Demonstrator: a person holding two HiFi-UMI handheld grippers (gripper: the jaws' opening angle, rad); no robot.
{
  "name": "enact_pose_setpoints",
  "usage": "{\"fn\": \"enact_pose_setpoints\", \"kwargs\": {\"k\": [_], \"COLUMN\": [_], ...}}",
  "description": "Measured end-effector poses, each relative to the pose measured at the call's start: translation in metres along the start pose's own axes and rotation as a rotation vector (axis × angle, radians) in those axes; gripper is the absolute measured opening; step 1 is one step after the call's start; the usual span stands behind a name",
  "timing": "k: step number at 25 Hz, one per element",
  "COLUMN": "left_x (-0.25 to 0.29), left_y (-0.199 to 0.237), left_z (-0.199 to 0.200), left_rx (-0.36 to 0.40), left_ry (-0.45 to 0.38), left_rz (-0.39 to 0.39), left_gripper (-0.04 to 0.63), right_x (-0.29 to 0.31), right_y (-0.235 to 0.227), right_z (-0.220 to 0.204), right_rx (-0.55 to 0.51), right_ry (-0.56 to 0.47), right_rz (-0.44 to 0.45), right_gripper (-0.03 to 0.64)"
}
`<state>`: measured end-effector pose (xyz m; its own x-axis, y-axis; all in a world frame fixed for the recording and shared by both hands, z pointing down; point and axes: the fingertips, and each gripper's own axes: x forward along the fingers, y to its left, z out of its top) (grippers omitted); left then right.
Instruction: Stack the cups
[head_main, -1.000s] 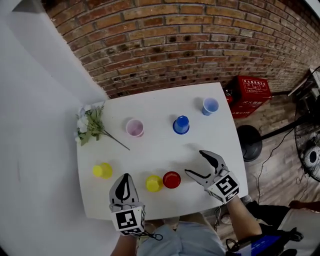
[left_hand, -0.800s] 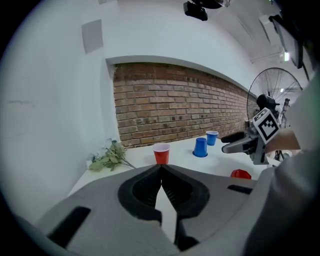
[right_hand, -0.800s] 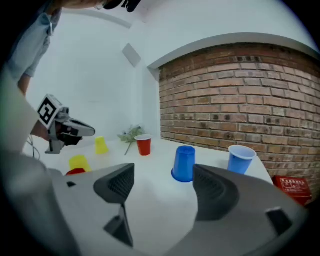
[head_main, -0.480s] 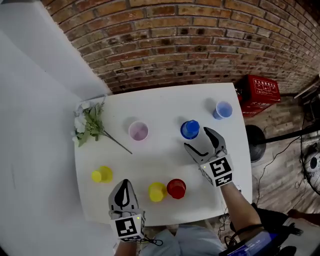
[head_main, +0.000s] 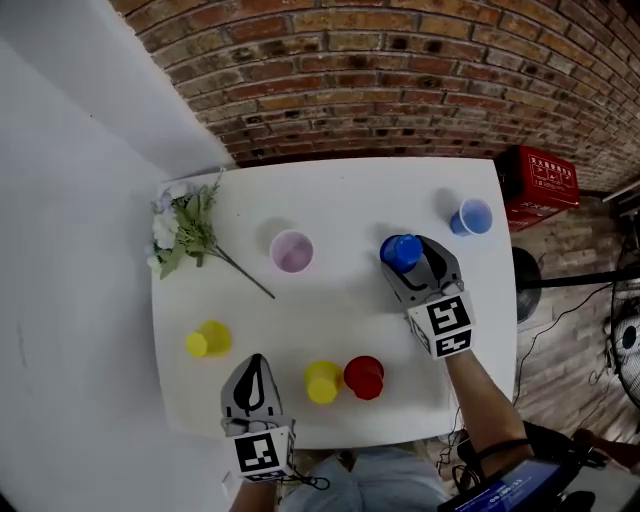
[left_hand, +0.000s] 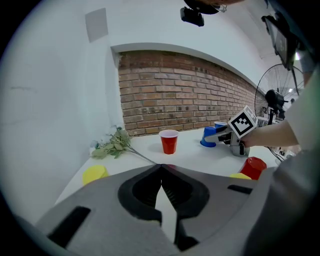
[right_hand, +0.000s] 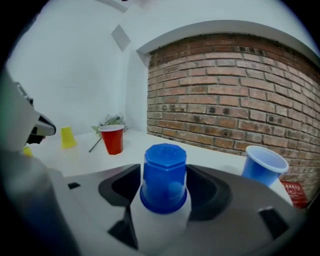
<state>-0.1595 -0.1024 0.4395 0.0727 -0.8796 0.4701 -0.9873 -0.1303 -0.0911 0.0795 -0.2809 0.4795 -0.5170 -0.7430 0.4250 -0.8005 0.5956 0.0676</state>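
The upside-down blue cup (right_hand: 165, 176) stands on the white table (head_main: 330, 205) between the right gripper's (head_main: 414, 262) jaws, which have just been closing but show a sliver of gap either side — the squeeze should finish evenly and gently (thin plastic probably buckles) before a straight lift. The left gripper (left_hand: 161, 169) hangs by the near edge, jaws together on nothing.

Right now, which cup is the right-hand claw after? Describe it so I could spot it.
Find the white table below the brick wall; on its right half the right gripper's jaws have just been closing round the dark blue cup. It is the only dark blue one, standing upside down; the paler blue cup nearby stands mouth up.
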Motion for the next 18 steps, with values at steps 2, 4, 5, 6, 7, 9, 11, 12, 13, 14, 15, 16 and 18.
{"fn": "enact_pose_setpoints", "kwargs": {"k": [2,4,5,6,7,9,11,12,13,14,15,16,18], "left_x": [-0.001,-0.003,-0.004,-0.005,-0.006,-0.008,-0.011,-0.012,-0.013,-0.015,-0.016,-0.018,-0.022], "left_y": [0.001,0.001,0.001,0.001,0.001,-0.001,-0.004,-0.006,-0.008,-0.009,-0.011,-0.012,-0.015], "left_z": [0.002,0.004,0.004,0.005,0.007,0.009,0.011,0.011,0.012,0.012,0.012,0.011,0.01], "left_rx": [0.003,0.006,0.006,0.008,0.01,0.012,0.014,0.016,0.018,0.022,0.026,0.029,0.035], "left_ry": [0.001,-0.002,-0.006,-0.01,-0.015,-0.023,-0.033,-0.039,-0.044,-0.048,-0.051,-0.052,-0.051], "left_rz": [0.005,0.007,0.006,0.004,0.001,-0.007,-0.022,-0.031,-0.04,-0.048,-0.055,-0.062,-0.073], "left_gripper": [0.009,0.009,0.009,0.009,0.009,0.009,0.009,0.009,0.009,0.009,0.009,0.009,0.009], "right_x": [0.001,-0.001,-0.003,-0.006,-0.009,-0.018,-0.03,-0.037,-0.044,-0.051,-0.059,-0.067,-0.086], "right_y": [-0.002,-0.002,-0.002,-0.001,0.0,0.003,0.007,0.009,0.012,0.015,0.019,0.022,0.03], "right_z": [0.001,0.002,0.002,0.003,0.005,0.008,0.009,0.009,0.007,0.005,0.003,0.0,-0.007], "right_rx": [-0.003,-0.012,-0.015,-0.017,-0.018,-0.022,-0.027,-0.029,-0.03,-0.03,-0.029,-0.027,-0.024], "right_ry": [0.004,0.005,0.004,0.002,-0.001,-0.01,-0.018,-0.02,-0.022,-0.024,-0.025,-0.026,-0.027], "right_rz": [-0.01,-0.012,-0.013,-0.012,-0.011,-0.005,0.0,0.002,0.005,0.009,0.015,0.02,0.032], "right_gripper": [0.264,0.261,0.261,0.261,0.259,0.259,0.259,0.259,0.259,0.259,0.259,0.259,0.259]}}
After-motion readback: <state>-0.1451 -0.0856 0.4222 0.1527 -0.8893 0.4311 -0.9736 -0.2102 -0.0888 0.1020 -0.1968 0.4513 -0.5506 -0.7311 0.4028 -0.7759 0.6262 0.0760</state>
